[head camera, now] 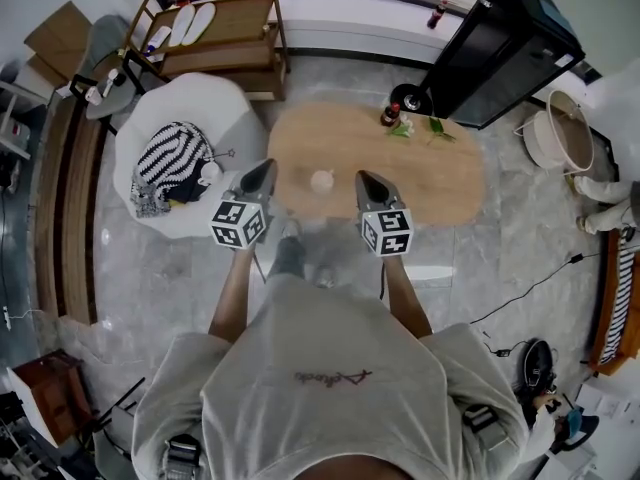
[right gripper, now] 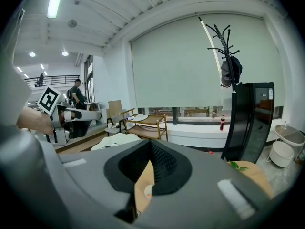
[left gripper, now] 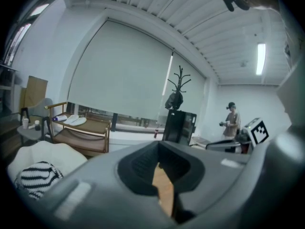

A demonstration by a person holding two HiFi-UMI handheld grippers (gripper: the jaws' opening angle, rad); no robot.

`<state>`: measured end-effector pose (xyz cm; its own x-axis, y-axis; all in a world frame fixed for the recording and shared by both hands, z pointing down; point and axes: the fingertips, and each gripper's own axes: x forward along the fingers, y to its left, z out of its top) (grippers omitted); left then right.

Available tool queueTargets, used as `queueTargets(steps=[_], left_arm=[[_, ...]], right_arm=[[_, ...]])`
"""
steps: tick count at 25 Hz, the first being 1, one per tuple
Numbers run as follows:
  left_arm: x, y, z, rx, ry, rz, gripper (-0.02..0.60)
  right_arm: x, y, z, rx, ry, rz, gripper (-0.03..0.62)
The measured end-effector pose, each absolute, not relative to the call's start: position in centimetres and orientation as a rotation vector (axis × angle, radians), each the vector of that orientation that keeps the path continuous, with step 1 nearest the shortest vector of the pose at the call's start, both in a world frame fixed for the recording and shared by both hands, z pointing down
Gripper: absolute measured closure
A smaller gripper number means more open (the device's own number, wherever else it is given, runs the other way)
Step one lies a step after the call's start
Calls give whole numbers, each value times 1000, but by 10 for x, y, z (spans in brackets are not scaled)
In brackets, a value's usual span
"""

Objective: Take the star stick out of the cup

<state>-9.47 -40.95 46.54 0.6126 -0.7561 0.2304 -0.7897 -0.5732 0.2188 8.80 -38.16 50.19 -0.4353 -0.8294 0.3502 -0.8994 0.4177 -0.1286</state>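
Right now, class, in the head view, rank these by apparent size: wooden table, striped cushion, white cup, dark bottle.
1. wooden table
2. striped cushion
3. white cup and dark bottle: both tiny and look about alike, so I won't rank one above the other.

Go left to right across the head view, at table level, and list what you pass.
striped cushion → left gripper → cup → right gripper → leaves → basket
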Motion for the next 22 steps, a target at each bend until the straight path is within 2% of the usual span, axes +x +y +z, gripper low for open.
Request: queueTargets(steps=[17, 22], left_arm=[[-133, -532, 474, 2542, -1135, 173, 581], [-132, -555, 501, 2546, -1040, 249, 581]], right_arm=[[43, -499, 496, 1582, -2365, 455, 589], [37, -523, 509, 1611, -2328, 487, 589]])
